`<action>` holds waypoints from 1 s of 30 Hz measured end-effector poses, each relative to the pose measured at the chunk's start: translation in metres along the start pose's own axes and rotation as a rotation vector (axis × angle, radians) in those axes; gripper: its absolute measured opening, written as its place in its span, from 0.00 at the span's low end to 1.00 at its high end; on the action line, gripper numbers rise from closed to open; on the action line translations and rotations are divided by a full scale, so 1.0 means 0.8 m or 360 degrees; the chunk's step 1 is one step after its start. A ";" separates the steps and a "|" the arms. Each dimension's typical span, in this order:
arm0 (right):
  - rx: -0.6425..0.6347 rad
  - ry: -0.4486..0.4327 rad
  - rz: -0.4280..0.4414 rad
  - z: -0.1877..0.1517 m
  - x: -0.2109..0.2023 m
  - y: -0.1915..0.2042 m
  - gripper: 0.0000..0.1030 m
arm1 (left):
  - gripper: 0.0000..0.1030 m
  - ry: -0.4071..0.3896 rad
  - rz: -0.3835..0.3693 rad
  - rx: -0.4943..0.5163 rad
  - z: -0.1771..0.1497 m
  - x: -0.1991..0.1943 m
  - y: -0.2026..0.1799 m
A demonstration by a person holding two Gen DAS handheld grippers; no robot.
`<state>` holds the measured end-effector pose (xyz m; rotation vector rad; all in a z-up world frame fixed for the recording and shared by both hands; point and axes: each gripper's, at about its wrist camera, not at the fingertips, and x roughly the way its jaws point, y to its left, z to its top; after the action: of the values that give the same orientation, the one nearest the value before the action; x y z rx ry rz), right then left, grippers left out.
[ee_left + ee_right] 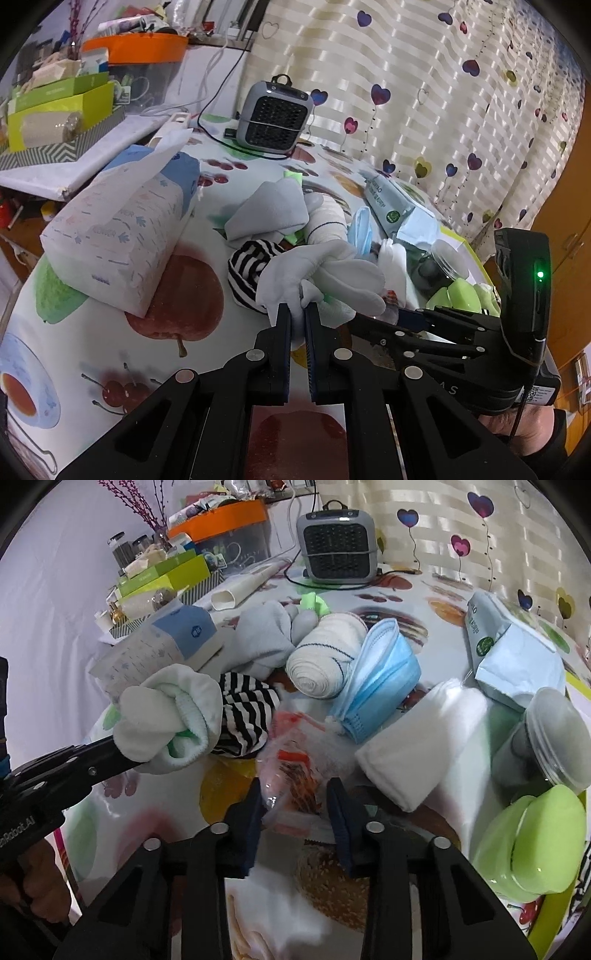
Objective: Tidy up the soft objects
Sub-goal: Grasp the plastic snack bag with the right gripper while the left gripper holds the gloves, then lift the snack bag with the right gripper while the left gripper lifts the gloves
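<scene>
My left gripper (297, 309) is shut on a balled white sock (325, 275), held just above the fruit-print tablecloth; the sock also shows in the right wrist view (168, 716), at the left arm's tip. My right gripper (295, 794) stands partly open around a crinkly clear packet with red print (291, 760), its jaws beside the packet. Behind lie a black-and-white striped sock (245, 716), a grey cloth (266, 635), a rolled beige bandage (325, 657), a blue face mask (380, 679) and a folded white cloth (417, 753).
A tissue pack (118, 229) lies at left. A grey heater (338, 546) with its cord stands at the back. A blue-grey pouch (509, 653), a clear lidded jar (550, 734) and a green lidded container (535, 842) sit at right. Cluttered boxes (166, 576) line the back left.
</scene>
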<state>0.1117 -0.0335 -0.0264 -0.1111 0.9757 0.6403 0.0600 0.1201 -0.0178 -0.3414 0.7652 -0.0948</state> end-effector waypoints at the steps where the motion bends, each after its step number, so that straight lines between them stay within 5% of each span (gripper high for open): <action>1: 0.0000 -0.0011 0.0003 0.000 -0.003 0.000 0.29 | 0.07 -0.0002 -0.0001 0.0004 0.001 -0.001 -0.001; 30: -0.0012 -0.0358 -0.0096 -0.024 -0.146 0.010 0.29 | 0.07 -0.0130 -0.0072 0.0168 -0.003 -0.059 -0.079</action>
<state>0.0472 -0.0876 0.0577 -0.0730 0.7501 0.5874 0.0268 0.0698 0.0329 -0.2606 0.6687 -0.1624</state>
